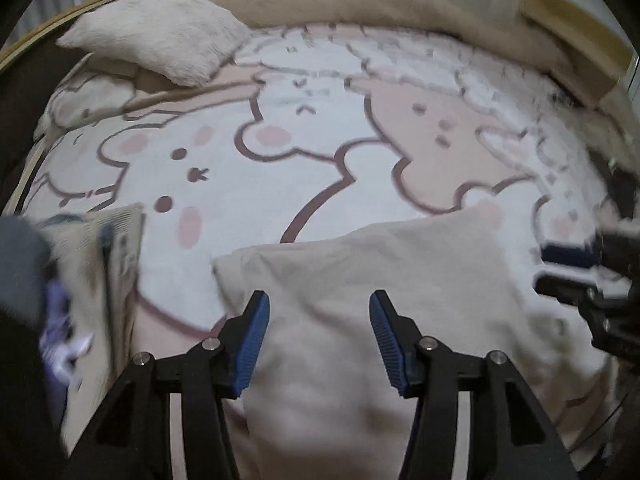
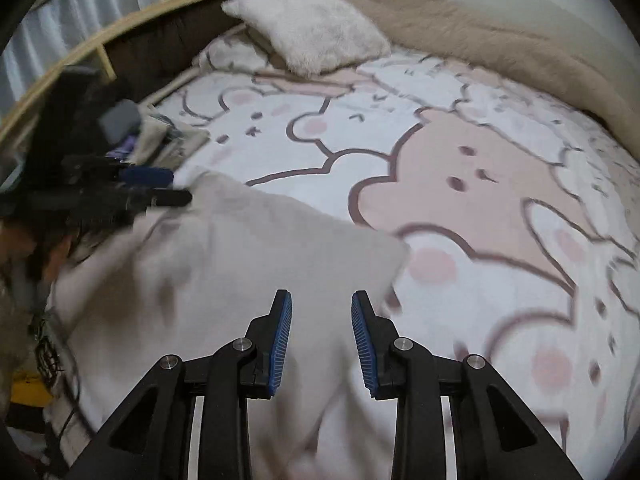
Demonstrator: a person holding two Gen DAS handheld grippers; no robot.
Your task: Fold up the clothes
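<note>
In the left wrist view, the left gripper hangs over a cream garment that lies on the near part of the bed's cartoon-bear blanket. Its jaws are spread, with nothing pinched between the blue pads; the cloth shows below the gap, so this looks like a release after laying a fold rather than a grip. At the blanket's near left edge sits a stack of folded clothes, probably the finished pile, kept clear of the working area. A white fluffy pillow rests at the far left corner, and a tan blanket is bunched along the far edge. The right gripper shows at the right edge, blurred. In the right wrist view, the right gripper stands over the same garment near its right edge, jaws part-way apart and holding nothing; it seems placed to take that edge for the next fold. The left gripper appears across the cloth at its far left corner, too blurred to read. The pillow lies at the far edge.
</note>
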